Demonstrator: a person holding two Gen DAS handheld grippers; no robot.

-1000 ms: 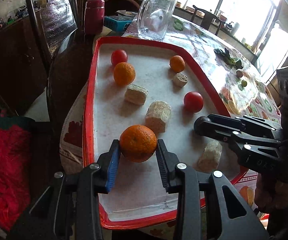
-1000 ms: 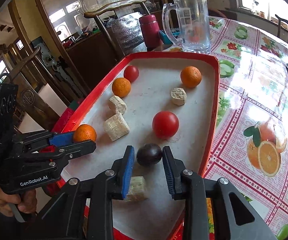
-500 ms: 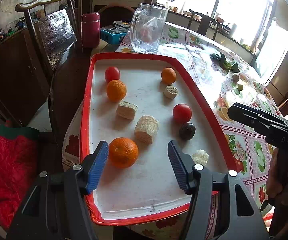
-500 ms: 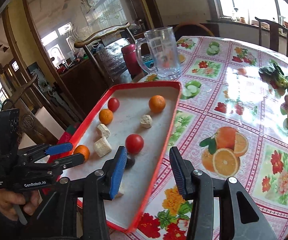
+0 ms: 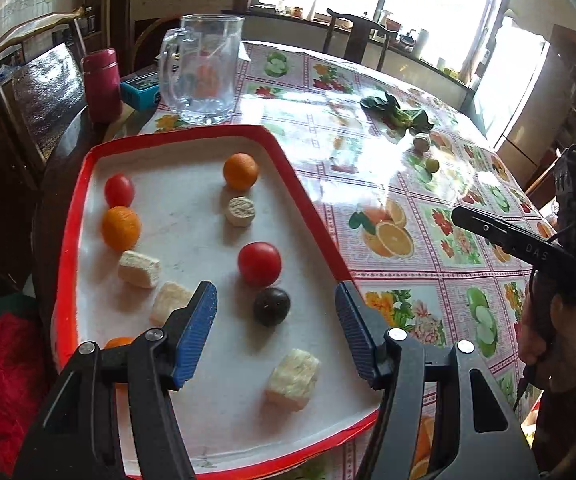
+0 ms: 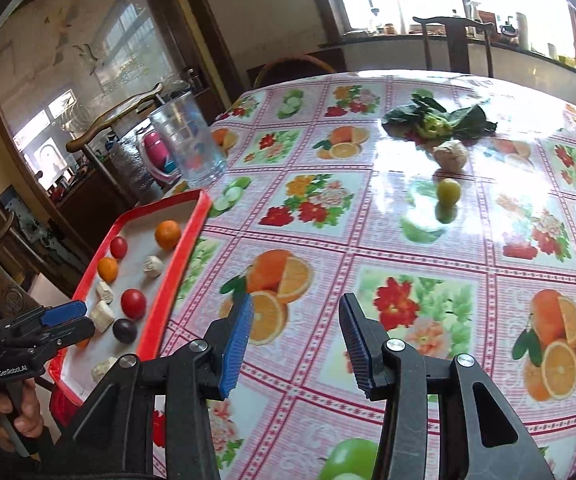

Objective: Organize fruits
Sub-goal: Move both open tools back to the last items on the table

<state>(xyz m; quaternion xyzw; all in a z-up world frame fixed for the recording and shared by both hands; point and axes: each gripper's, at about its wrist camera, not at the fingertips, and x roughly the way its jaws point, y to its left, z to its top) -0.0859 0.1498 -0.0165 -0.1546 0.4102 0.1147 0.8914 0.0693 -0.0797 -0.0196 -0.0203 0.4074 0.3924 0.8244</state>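
Fruits: green plum (image 6: pixel 448 191) on tablecloth (image 6: pixel 328 240), small, round, smooth, likely rolls; grasp across middle. Right gripper (image 6: pixel 294 340) and left gripper (image 5: pixel 275 332) both spread, empty.

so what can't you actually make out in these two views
- Nearest orange: left wrist view, mostly hidden behind the left gripper finger.
- Pale round item beside the leafy greens: glare, too small to identify.
- Right gripper: in the left wrist view only its side shows, so its jaw gap is unreadable there.
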